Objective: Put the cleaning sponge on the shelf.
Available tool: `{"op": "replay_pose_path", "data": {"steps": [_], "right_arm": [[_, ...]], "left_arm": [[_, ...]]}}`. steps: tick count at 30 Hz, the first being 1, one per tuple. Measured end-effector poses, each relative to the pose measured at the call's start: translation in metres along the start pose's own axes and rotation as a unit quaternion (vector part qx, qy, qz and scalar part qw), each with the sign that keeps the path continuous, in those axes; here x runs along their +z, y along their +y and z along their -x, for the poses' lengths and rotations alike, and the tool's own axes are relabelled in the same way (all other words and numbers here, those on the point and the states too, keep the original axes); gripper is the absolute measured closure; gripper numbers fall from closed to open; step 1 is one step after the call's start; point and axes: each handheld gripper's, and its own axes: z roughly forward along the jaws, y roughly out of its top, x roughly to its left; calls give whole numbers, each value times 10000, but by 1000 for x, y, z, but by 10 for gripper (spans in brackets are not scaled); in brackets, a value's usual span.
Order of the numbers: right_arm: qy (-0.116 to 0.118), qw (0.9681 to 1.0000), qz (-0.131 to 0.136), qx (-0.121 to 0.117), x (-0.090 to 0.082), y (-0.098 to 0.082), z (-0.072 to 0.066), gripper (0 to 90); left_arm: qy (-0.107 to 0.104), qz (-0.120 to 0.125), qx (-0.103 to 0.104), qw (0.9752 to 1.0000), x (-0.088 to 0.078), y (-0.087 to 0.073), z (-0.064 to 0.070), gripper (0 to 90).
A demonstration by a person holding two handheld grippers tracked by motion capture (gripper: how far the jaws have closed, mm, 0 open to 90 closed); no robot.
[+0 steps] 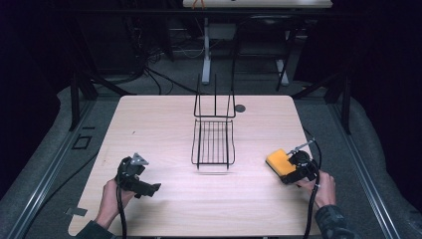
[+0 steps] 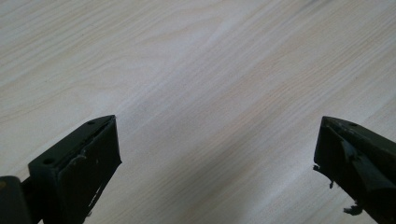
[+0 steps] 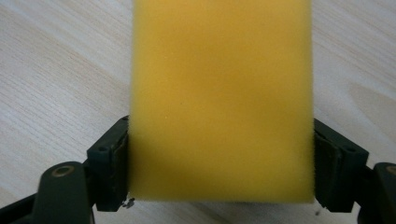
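Gripping the yellow sponge (image 3: 219, 100), the right claw (image 3: 219, 163) hides its sides.

1. Wire rack (image 1: 214, 142) stands mid-tabletop (image 1: 164, 119), the sole obstacle between my grippers.
2. Open wood lies left and right of the rack.
3. Near strip before the rack is bare; I see free passage there.
4. Small dark disc (image 1: 240, 108) lies just beside the rack's far right corner.
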Motion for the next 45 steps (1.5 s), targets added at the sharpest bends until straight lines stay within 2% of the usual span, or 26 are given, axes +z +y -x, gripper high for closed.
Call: {"op": "replay_pose_path", "data": {"steps": [3, 12, 33, 39, 45], "right_arm": [[-20, 10000, 10, -2, -1, 0, 0, 220], [15, 9996, 276, 49, -11, 1, 1, 223], [-95, 9991, 369, -191, -20, 7, -9, 223], [-166, 9989, 365, -245, -22, 8, -11, 223], [-141, 9986, 421, -281, -25, 10, -14, 223]], "left_arm": [[-18, 4, -1, 10000, 0, 0, 0, 2], [-9, -6, 0, 10000, 0, 0, 0, 2], [8, -17, 23, 10000, 1, 0, 0, 4], [70, -15, 48, 10000, 2, -1, -1, 7], [115, 0, 39, 9999, 2, -1, -3, 6]]}}
